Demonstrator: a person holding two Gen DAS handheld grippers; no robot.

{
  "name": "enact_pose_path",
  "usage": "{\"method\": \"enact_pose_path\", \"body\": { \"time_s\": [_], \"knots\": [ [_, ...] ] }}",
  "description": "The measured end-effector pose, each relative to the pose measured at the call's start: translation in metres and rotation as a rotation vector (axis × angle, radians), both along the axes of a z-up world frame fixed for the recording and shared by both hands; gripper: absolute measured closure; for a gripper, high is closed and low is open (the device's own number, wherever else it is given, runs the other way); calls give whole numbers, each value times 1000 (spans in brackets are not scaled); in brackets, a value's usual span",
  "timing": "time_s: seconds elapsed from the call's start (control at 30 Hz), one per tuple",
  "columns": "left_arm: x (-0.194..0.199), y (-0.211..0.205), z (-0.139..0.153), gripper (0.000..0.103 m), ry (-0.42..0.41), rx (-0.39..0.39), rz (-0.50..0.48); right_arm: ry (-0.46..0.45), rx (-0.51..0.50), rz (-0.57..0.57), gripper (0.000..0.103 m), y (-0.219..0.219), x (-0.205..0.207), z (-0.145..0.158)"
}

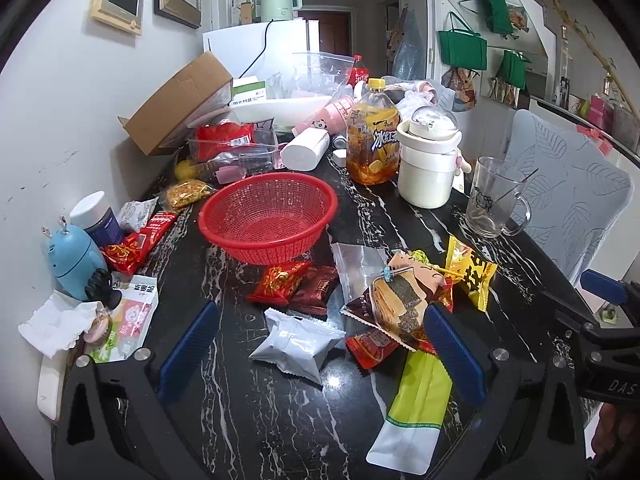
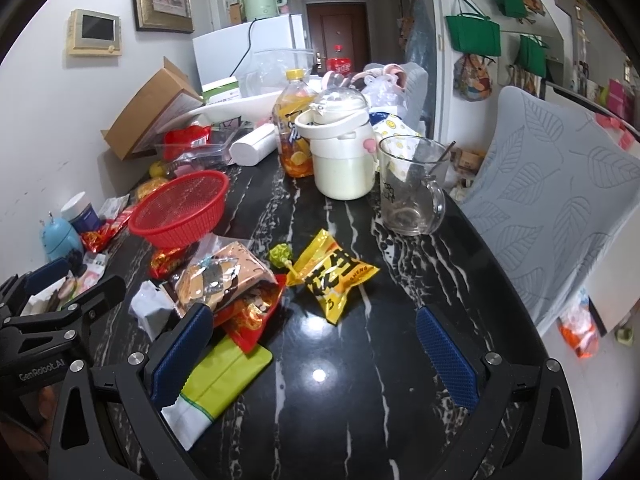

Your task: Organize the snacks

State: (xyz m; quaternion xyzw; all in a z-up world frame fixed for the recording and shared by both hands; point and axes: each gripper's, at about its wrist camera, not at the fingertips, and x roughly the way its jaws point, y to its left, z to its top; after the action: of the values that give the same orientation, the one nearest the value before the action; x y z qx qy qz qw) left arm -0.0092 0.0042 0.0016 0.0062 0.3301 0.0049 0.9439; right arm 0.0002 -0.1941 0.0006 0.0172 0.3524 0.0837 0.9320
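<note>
- Table (image 1: pixel 280 420): black marbled top that bears everything; its near part is bare, which I judge leaves room for my two grippers to work.
- Red basket (image 1: pixel 268 216): a mesh bowl standing upright and empty behind the loose packets, probably the place meant for the snacks.
- Bottle (image 1: pixel 372 140), white jar (image 1: pixel 428 168) and glass mug (image 1: pixel 490 200): these stand at the far right, apart from the snacks.
- Snack pile (image 1: pixel 400 300): a clear bag of seaweed crackers lies on top of red packets, just in front of the basket.
- Green pouch (image 1: pixel 416 396), silver packet (image 1: pixel 296 344) and yellow packet (image 2: pixel 336 280): single snacks lying flat around the pile.
- Left gripper (image 1: pixel 320 348): my jaws stand wide apart and hold nothing; the silver packet lies between them.
- Right gripper (image 2: pixel 316 360): likewise spread and empty over bare table, with the green pouch at its left finger.
</note>
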Motion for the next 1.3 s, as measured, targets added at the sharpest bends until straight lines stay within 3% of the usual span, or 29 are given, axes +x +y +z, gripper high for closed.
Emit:
{"method": "enact_pose_path", "body": {
  "time_s": [1.3],
  "knots": [
    [1, 0, -2, 0, 16, 2, 5, 13, -2, 12, 0, 3, 2, -1]
  ]
}}
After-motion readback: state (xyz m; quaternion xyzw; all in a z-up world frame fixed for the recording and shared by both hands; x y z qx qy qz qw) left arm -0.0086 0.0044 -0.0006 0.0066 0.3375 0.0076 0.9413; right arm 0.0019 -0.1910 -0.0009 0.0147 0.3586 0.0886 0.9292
